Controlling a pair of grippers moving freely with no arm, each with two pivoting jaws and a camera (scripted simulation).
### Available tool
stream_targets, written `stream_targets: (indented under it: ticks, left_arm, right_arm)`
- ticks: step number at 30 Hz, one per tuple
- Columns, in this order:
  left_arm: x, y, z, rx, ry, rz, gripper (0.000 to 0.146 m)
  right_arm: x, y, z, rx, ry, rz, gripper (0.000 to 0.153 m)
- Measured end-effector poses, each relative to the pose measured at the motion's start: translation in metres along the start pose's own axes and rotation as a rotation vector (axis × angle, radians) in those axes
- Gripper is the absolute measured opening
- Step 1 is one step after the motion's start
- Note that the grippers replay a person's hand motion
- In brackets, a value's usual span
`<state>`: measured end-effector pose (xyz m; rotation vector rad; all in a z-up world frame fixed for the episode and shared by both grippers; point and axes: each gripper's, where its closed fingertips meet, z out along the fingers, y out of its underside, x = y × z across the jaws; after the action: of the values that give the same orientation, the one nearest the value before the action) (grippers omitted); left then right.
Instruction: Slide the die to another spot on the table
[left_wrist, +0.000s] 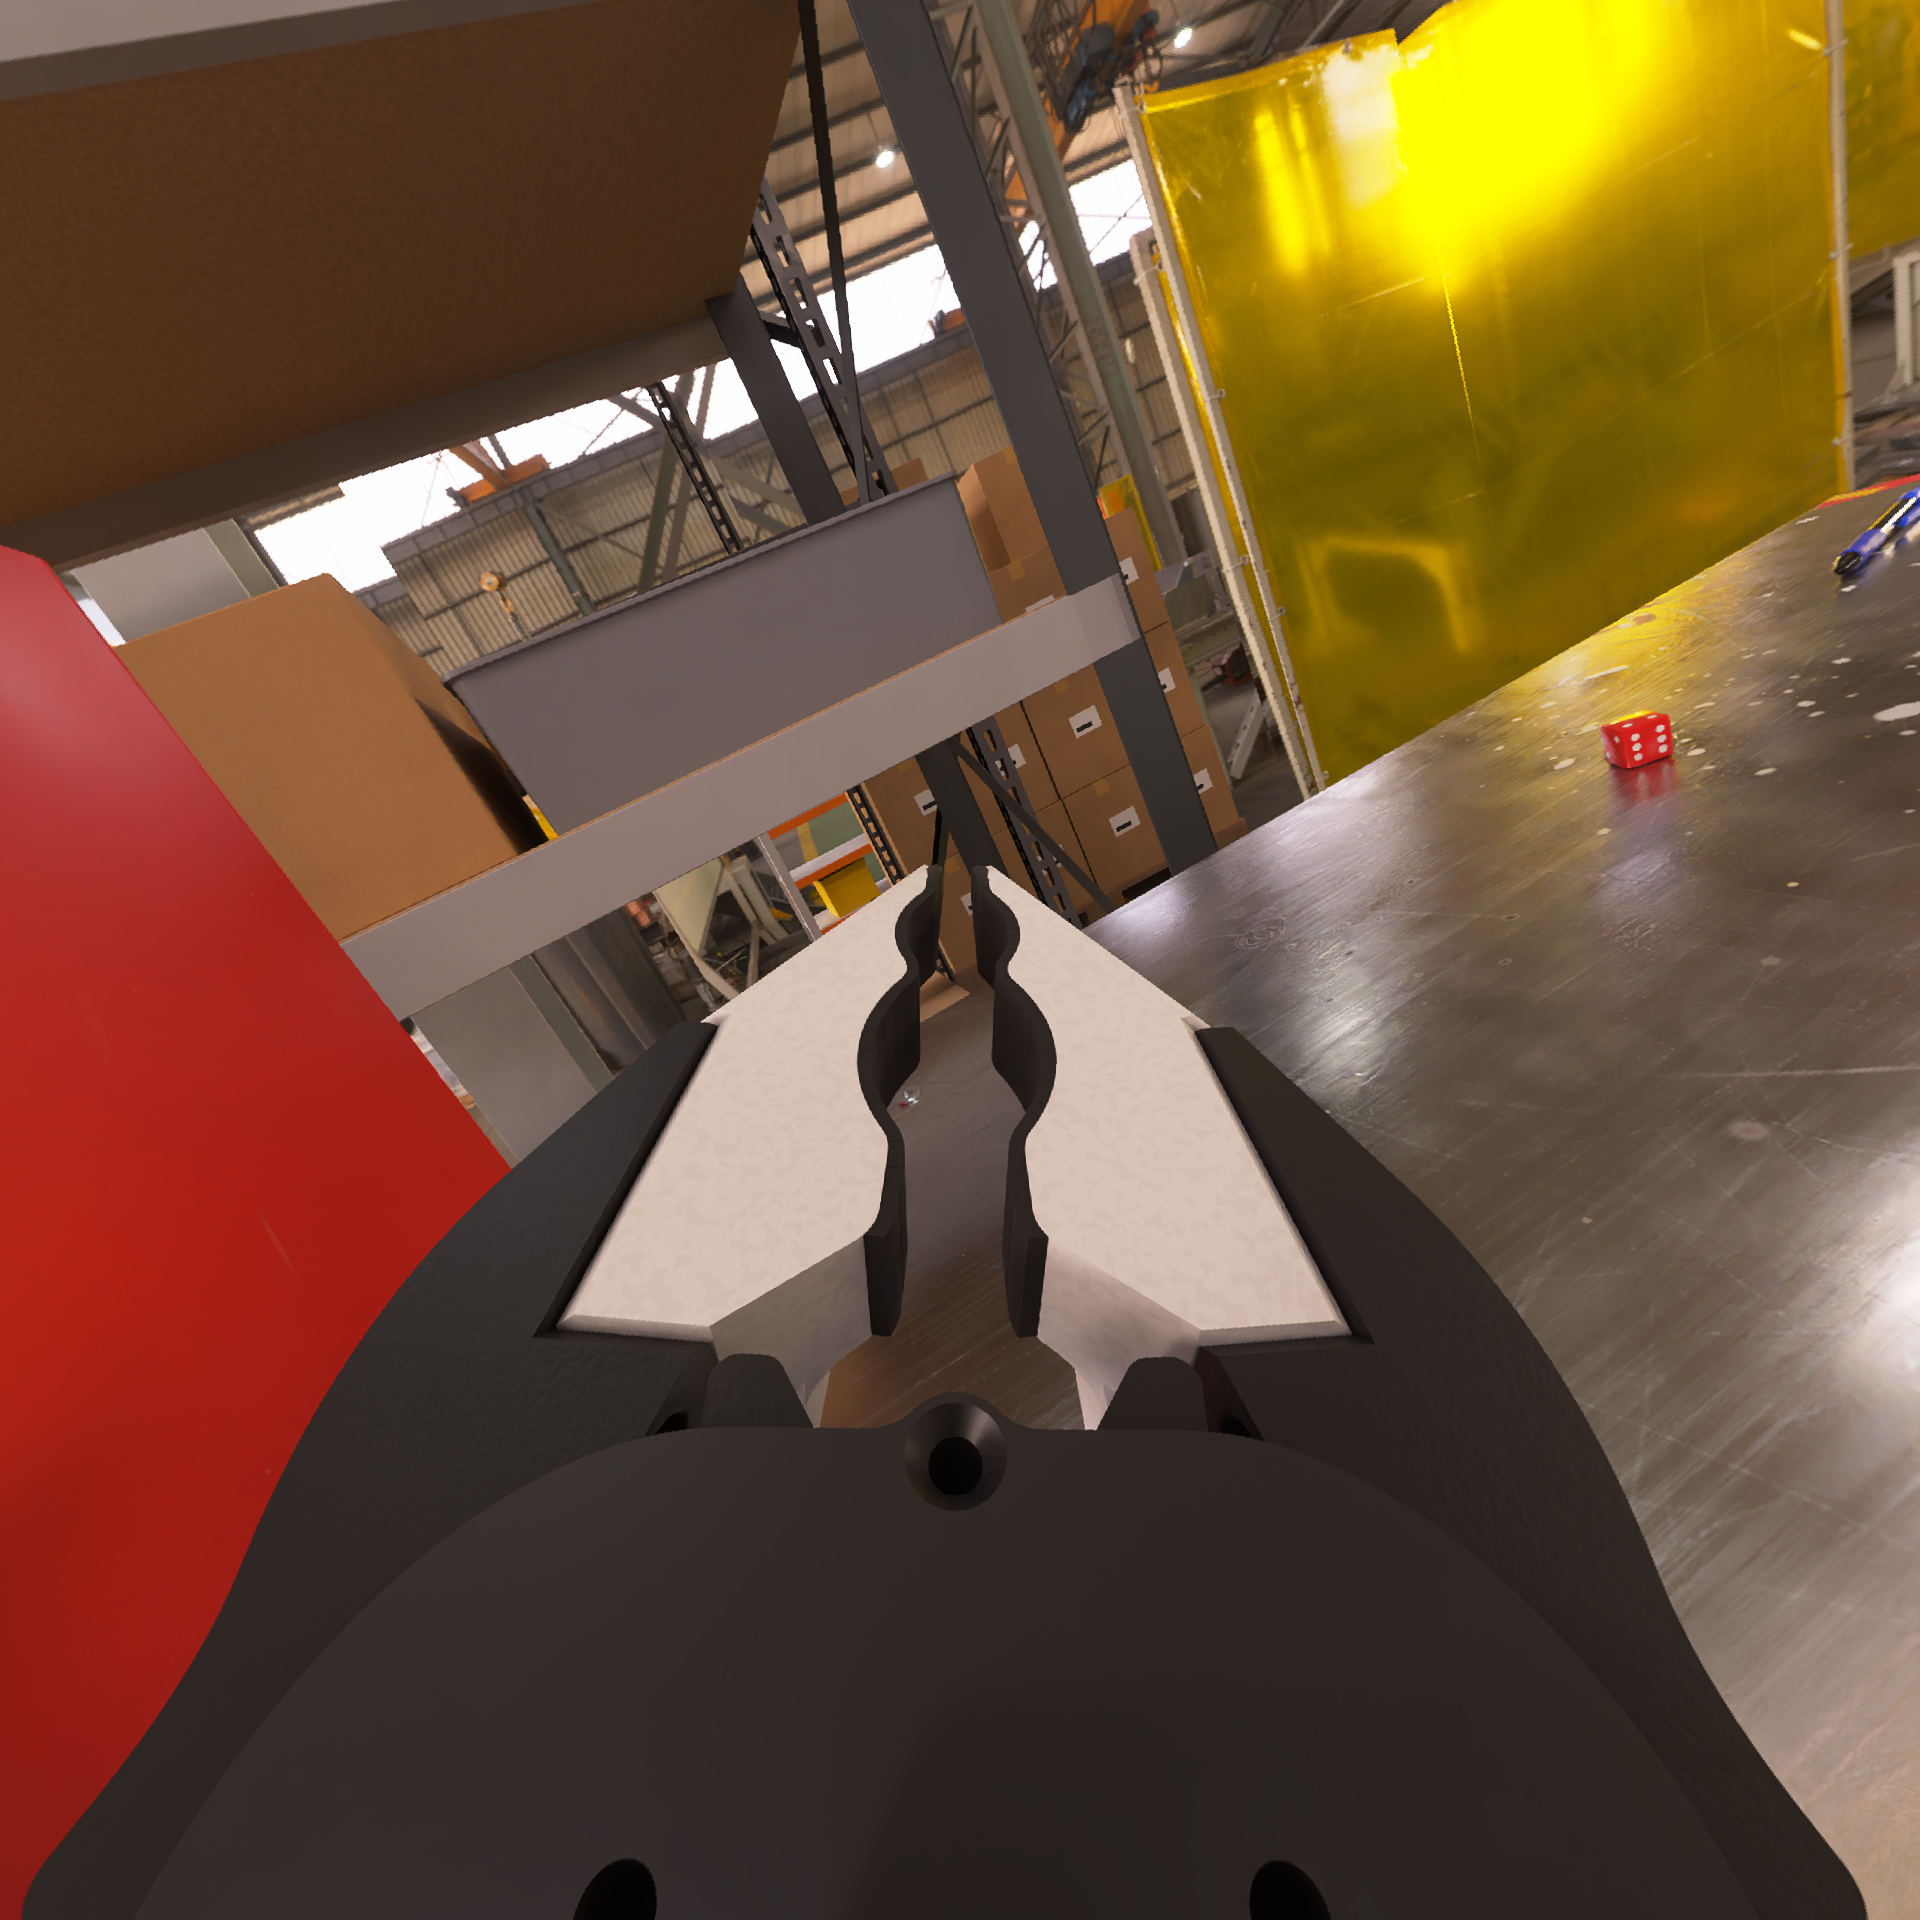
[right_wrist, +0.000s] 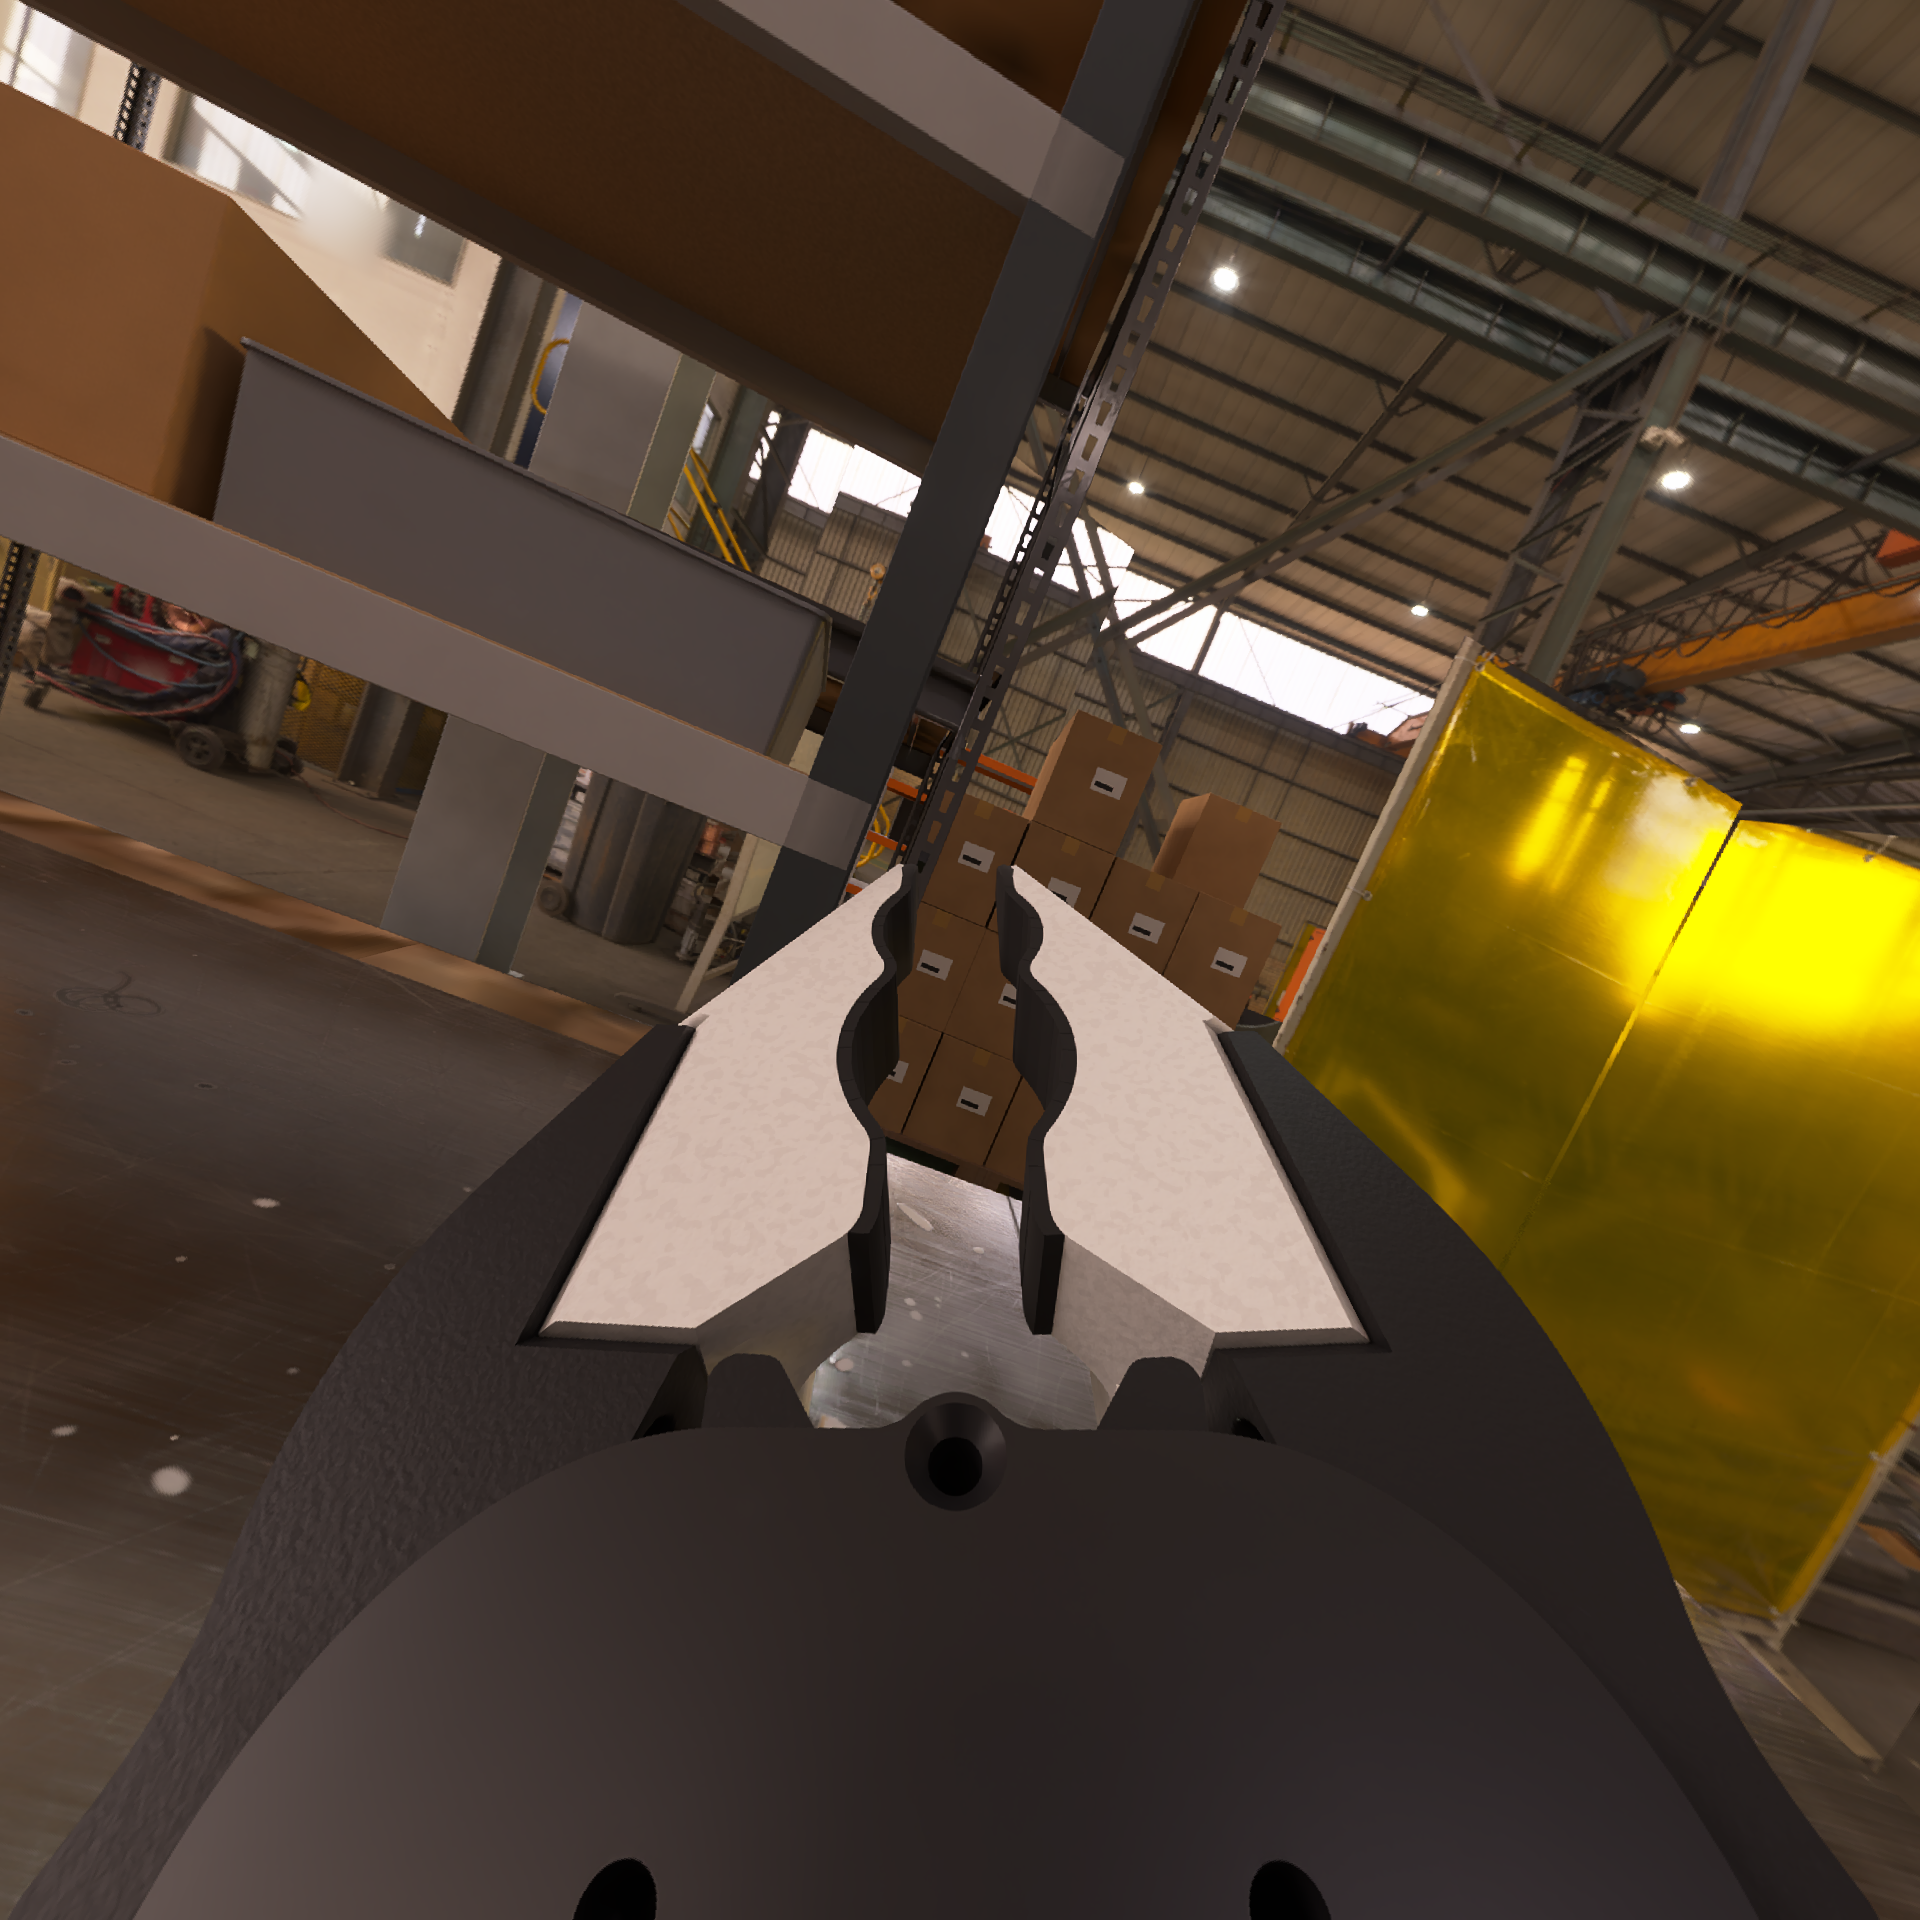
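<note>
A small red die (left_wrist: 1637, 740) with white pips sits on the dark scratched metal table (left_wrist: 1455, 1091), far ahead and to the right of my left gripper (left_wrist: 958, 878). The left gripper is near the table's left edge and points past it at the shelving. Its jaws stand a narrow gap apart with nothing between them. My right gripper (right_wrist: 954, 883) is over the table (right_wrist: 208, 1195), tilted upward, its jaws a little apart and empty. The die does not show in the right wrist view.
A blue pen (left_wrist: 1875, 535) lies on the table beyond the die. A large red object (left_wrist: 156, 1143) stands close on the left. A metal shelving rack (left_wrist: 748, 717) with cardboard boxes and a yellow curtain (left_wrist: 1507, 364) stand beyond the table's edge.
</note>
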<state>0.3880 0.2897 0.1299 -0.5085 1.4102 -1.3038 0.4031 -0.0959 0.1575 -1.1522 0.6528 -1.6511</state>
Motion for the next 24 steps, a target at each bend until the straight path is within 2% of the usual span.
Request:
stream_targets:
  ticks: [24]
  left_arm:
    - [0.0023,0.0009,0.0006,-0.006,0.009,0.007,0.005]
  right_arm:
    - [0.0019,0.0002,-0.0005,0.000,0.006,0.018,0.015]
